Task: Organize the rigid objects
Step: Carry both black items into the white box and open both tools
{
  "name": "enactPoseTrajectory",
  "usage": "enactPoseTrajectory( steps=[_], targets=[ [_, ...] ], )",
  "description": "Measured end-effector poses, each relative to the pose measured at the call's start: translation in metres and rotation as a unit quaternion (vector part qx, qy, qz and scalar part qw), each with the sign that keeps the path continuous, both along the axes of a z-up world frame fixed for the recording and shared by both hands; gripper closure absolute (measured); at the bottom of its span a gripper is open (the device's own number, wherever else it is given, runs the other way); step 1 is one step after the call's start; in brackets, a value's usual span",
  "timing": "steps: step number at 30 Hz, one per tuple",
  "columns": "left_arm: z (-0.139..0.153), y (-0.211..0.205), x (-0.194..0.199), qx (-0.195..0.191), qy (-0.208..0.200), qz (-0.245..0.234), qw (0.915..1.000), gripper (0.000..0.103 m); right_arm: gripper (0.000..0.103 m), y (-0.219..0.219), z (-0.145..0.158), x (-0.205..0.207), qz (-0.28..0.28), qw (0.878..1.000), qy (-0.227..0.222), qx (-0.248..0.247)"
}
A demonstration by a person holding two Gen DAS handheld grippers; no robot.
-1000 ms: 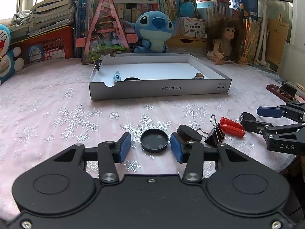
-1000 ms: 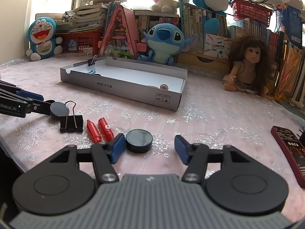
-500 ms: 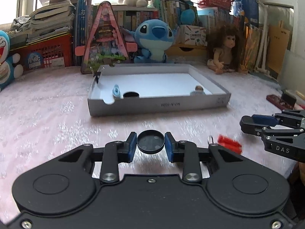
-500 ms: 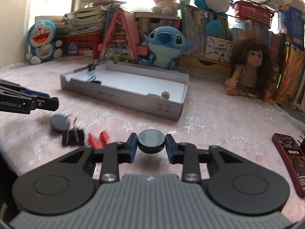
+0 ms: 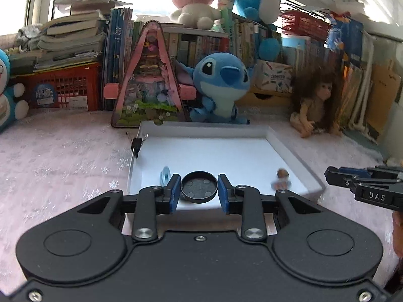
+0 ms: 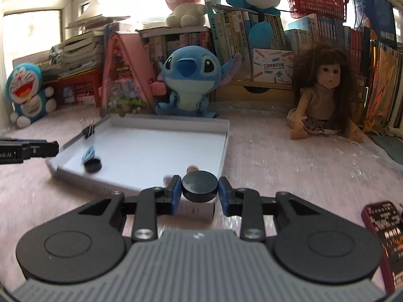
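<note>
Carrying discs toward white box [image 5: 289, 146]: left gripper [image 5: 199, 191] jaws pinching hollow-side-up black cap [image 5: 199, 187], right gripper [image 6: 199, 191] pinching solid black disc [image 6: 199, 185], edge-gripped for release.

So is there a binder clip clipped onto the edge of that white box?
Yes, a black binder clip sits clamped on the far left corner of the white box wall, its wire handles sticking up.

The left gripper [image 5: 199, 188] clamps a black round cap [image 5: 199, 187], hollow side up, over the near edge of the white box [image 5: 292, 148], which holds a blue ring [image 5: 165, 175] at ten o'clock of the cap, while the right gripper [image 5: 352, 178] reaches in at three o'clock.
</note>
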State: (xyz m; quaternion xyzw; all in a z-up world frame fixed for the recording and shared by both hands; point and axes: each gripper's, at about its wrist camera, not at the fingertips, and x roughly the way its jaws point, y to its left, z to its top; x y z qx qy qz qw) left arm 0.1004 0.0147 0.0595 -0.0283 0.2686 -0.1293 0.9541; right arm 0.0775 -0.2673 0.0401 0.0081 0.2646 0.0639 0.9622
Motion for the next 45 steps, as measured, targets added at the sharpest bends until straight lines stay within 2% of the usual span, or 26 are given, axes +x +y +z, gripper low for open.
enactPoseTrajectory(
  steps=[7, 18, 24, 34, 45],
  targets=[
    [0.006, 0.001, 0.062, -0.012, 0.026, 0.015, 0.9995, 0.074, 0.067, -0.009, 0.008, 0.055, -0.005, 0.998, 0.044, 0.034],
    [-0.018, -0.012, 0.131, 0.0, 0.068, 0.032, 0.9971, 0.074, 0.067, -0.013, -0.007, 0.119, -0.012, 0.991, 0.109, 0.082],
    [-0.035, -0.025, 0.142, 0.017, 0.083, 0.031, 0.9959, 0.073, 0.067, -0.002, -0.019, 0.135, -0.015, 0.991, 0.119, 0.066],
    [-0.049, -0.033, 0.15, 0.038, 0.096, 0.032, 0.9941, 0.073, 0.067, 0.011, -0.034, 0.143, -0.014, 0.992, 0.122, 0.029],
    [-0.058, -0.037, 0.149, 0.056, 0.091, 0.031, 0.9938, 0.073, 0.067, 0.028, -0.042, 0.141, 0.002, 0.993, 0.114, -0.018]
  ],
)
